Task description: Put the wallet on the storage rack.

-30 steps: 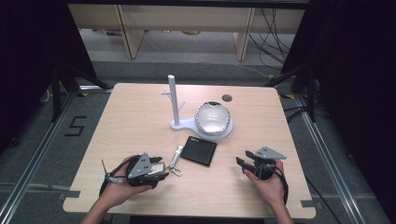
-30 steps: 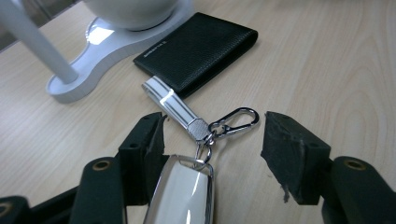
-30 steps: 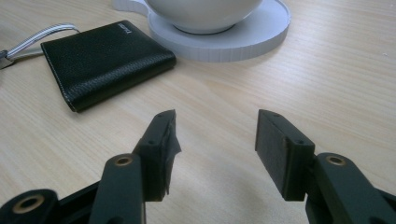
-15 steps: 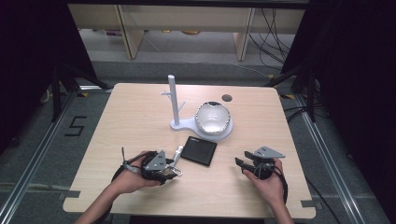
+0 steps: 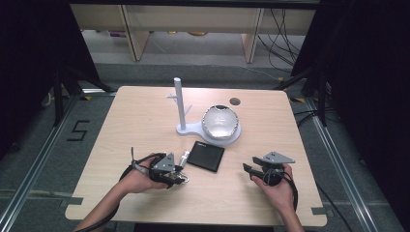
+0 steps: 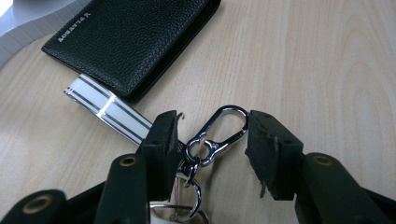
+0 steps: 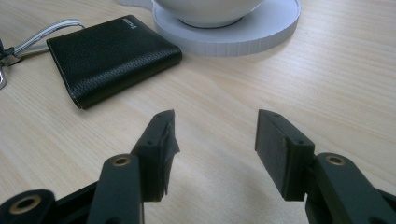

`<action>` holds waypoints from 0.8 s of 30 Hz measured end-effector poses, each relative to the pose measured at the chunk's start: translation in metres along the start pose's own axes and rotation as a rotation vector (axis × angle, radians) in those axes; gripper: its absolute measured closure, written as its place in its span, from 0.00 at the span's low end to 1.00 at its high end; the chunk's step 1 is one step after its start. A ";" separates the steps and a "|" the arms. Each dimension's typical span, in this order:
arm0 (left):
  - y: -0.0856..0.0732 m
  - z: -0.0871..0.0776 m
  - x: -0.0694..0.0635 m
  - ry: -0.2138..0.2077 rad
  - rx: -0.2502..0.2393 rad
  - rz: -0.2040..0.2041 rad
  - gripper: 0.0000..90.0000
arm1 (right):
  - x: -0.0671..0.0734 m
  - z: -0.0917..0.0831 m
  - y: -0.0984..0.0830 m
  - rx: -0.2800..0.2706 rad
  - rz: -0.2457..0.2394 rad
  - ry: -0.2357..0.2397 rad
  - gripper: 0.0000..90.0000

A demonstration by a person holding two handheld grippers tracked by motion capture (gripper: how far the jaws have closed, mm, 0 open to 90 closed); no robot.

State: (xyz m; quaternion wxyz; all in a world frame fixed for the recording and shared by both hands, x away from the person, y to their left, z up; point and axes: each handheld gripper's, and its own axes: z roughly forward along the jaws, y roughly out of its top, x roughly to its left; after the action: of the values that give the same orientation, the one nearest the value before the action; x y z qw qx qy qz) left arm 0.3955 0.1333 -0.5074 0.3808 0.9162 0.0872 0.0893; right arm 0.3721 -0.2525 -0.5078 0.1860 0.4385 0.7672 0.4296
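Carabiner (image 6: 223, 127) sits between left gripper (image 6: 212, 135) jaws, which have just been closing, not yet clamped; right gripper (image 7: 215, 140) gapes idle, away from wallet (image 7: 109, 56).

key ring (image 6: 180, 215) cut off by bottom edge.
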 end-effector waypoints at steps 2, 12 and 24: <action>0.000 0.000 0.001 -0.013 0.001 0.002 0.60 | 0.002 -0.001 0.000 0.015 0.025 0.003 0.54; 0.003 -0.002 0.000 -0.023 0.046 0.040 0.65 | 0.000 0.000 0.000 0.009 0.013 0.004 0.54; 0.008 -0.004 -0.006 -0.016 0.105 0.133 0.75 | 0.000 -0.001 0.000 0.008 0.013 0.002 0.54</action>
State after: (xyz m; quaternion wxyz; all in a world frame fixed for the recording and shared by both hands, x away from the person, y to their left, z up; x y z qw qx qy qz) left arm 0.3894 0.1294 -0.4993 0.3262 0.9393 0.0277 0.1025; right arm 0.3715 -0.2527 -0.5069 0.1807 0.4438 0.7662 0.4281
